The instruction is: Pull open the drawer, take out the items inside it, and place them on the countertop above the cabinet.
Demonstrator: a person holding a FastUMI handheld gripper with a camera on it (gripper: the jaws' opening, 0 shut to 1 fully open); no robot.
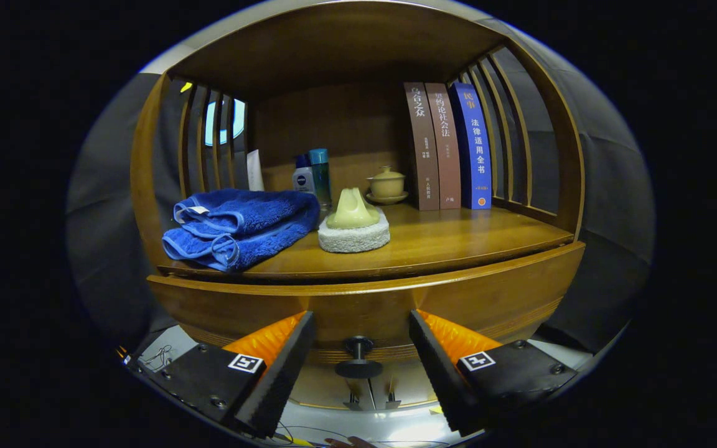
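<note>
The drawer (365, 308) is seen closed, its wooden front running crosswise to the line of sight, directly below the surface (445, 246) of the cabinet. Its dark round knob (358, 358) points straight out toward the camera, its stem lying along the direction of the fingers. The claw (361, 339) is held released, with its two ribbed black fingers (284, 373) spread wide to either side of the knob; the knob sits between them and is touched by neither. What lies inside the drawer is hidden by the closed front.

On the surface, a folded blue towel (240, 227) is laid at one side, its long axis running crosswise and one corner hanging slightly over the front edge. Just beside it, a pale yellow-green moulded piece (352, 211) is rested on a round white pad (353, 238). Behind these, two bottles (312, 177) are stood upright, their lower parts hidden by the towel, and a white item (254, 169) next to them is only partly seen. A lidded cup on a saucer (387, 185) is placed near the back, and three books (449, 146) are stood upright beside it, spines facing forward. Slatted side panels (206, 146) enclose the shelf space. Below the drawer front, some thin wires and small parts are made out only dimly.
</note>
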